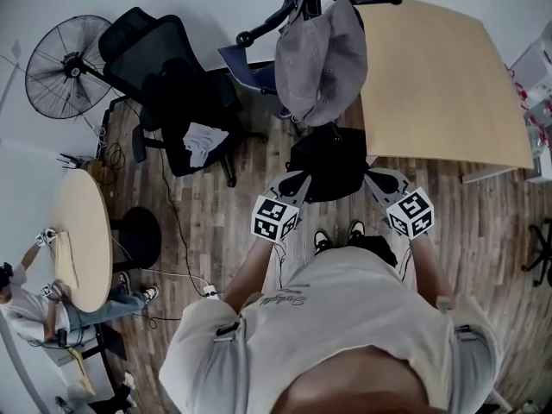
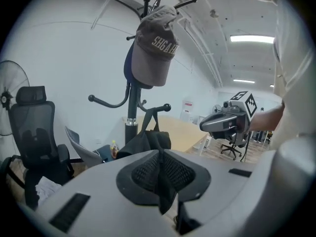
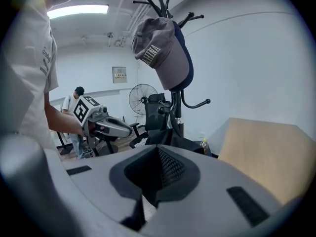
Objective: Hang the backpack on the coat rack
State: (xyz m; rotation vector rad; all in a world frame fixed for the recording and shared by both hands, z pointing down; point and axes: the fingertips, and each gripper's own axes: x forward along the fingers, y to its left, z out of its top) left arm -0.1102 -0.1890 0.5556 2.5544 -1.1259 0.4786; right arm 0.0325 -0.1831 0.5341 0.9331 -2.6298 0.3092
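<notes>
Beside the table (image 1: 448, 84), at the foot of the coat rack (image 1: 259, 34), a black backpack (image 1: 328, 164) sits below a grey cap (image 1: 319, 59) hung on the rack. The left hand-held gripper (image 1: 291, 185) and the right hand-held gripper (image 1: 378, 183) are each clamped on the backpack, one at each side.
</notes>
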